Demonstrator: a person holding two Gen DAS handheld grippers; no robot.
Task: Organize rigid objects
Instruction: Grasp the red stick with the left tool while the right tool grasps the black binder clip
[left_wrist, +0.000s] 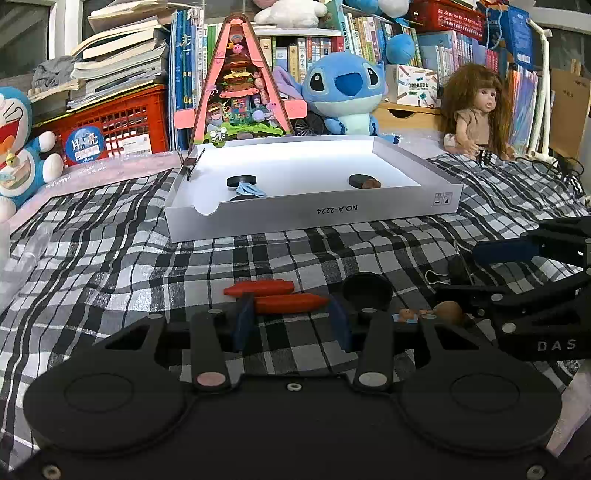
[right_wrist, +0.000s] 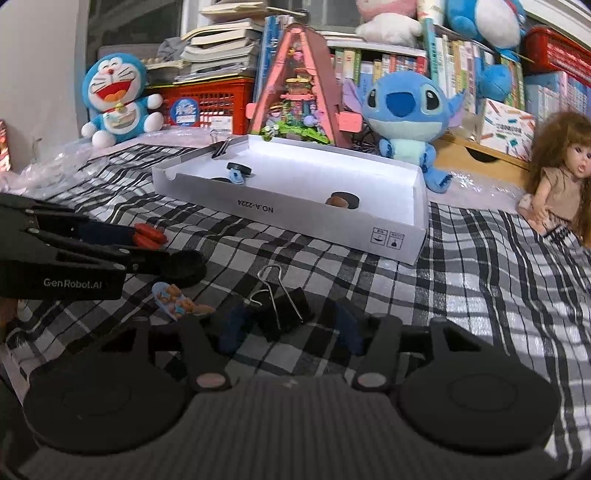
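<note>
the left gripper (left_wrist: 291, 317) stands part open around the near red piece (left_wrist: 290, 302), not pressing it; close squarely on its middle. the right gripper (right_wrist: 290, 326) gapes empty beside the clip (right_wrist: 280, 308). both belong in the box (left_wrist: 314, 216).
</note>
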